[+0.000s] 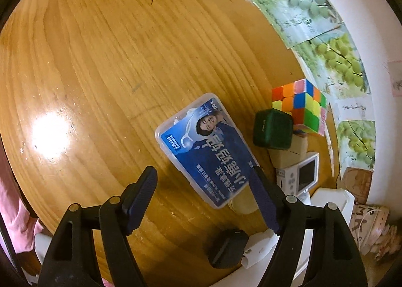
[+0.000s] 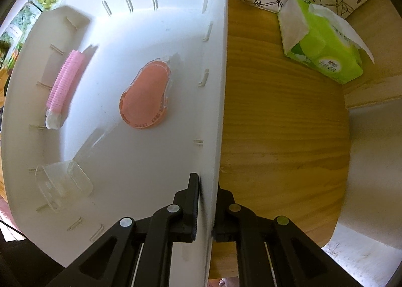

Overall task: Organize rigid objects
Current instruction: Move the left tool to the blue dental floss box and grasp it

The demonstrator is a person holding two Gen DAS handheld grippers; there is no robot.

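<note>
On the left, the left hand-held gripper (image 1: 202, 201) hangs over the wooden desk (image 1: 100, 60) with its jaws spread wide and nothing between them; its right finger overlaps the near corner of a clear plastic case (image 1: 204, 150) with a blue printed insert, lying flat on the desk. Just right of the case sits a dark green cube (image 1: 272, 128), touching a colourful puzzle cube (image 1: 301, 108) behind it, with a small white device with a screen (image 1: 302, 172) nearer the camera. Below the gripper a small black object (image 1: 227, 248) rests at the desk's edge. Further right, the right hand-held gripper (image 2: 206, 205) is closed on the side wall of a white plastic bin (image 2: 216, 60), one finger inside and one outside. Inside the bin lie a pink ribbed brush (image 2: 64, 86) at the left, a clear plastic piece (image 2: 62, 186) below it, and an orange flat item (image 2: 145, 96) towards the middle. To the right of the bin, a green tissue pack (image 2: 324, 43) sits on the desk.
</note>
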